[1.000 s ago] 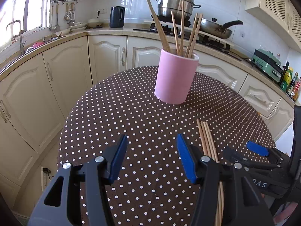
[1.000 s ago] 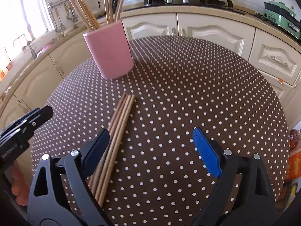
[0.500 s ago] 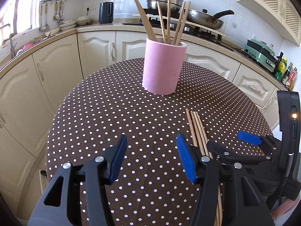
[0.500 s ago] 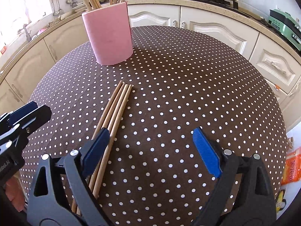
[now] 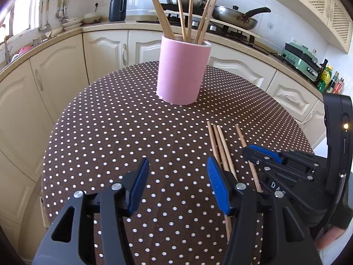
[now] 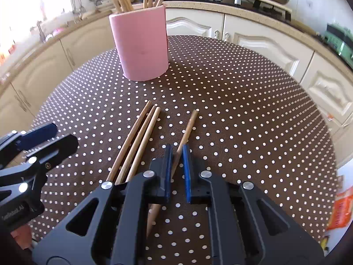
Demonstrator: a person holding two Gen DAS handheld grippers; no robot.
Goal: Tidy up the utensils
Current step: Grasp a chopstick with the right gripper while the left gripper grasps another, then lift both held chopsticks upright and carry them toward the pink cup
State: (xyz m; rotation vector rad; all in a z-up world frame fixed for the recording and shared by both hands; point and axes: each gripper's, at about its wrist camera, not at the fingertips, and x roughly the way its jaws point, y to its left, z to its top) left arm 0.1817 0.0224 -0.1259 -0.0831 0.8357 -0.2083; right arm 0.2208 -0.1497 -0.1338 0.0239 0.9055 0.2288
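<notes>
A pink holder [image 5: 182, 70] with several wooden chopsticks stands upright at the far side of the dotted round table; it also shows in the right wrist view [image 6: 141, 44]. Three chopsticks [image 6: 136, 141] lie together on the cloth. My right gripper [image 6: 176, 152] is shut on a fourth chopstick [image 6: 187, 128], set apart to their right; it shows in the left wrist view [image 5: 242, 139] too. My left gripper [image 5: 176, 176] is open and empty, just left of the loose chopsticks [image 5: 218, 145].
The brown dotted tablecloth [image 5: 123, 132] covers a round table. Cream kitchen cabinets [image 5: 55, 70] ring it, with a stove, pots and a pan [image 5: 233, 17] on the counter behind. An orange packet [image 6: 339, 209] lies off the table's right edge.
My right gripper has moved left over the chopsticks and shut on one, drawing it apart from the other three. My left gripper stays open and has come a little closer to the holder.
</notes>
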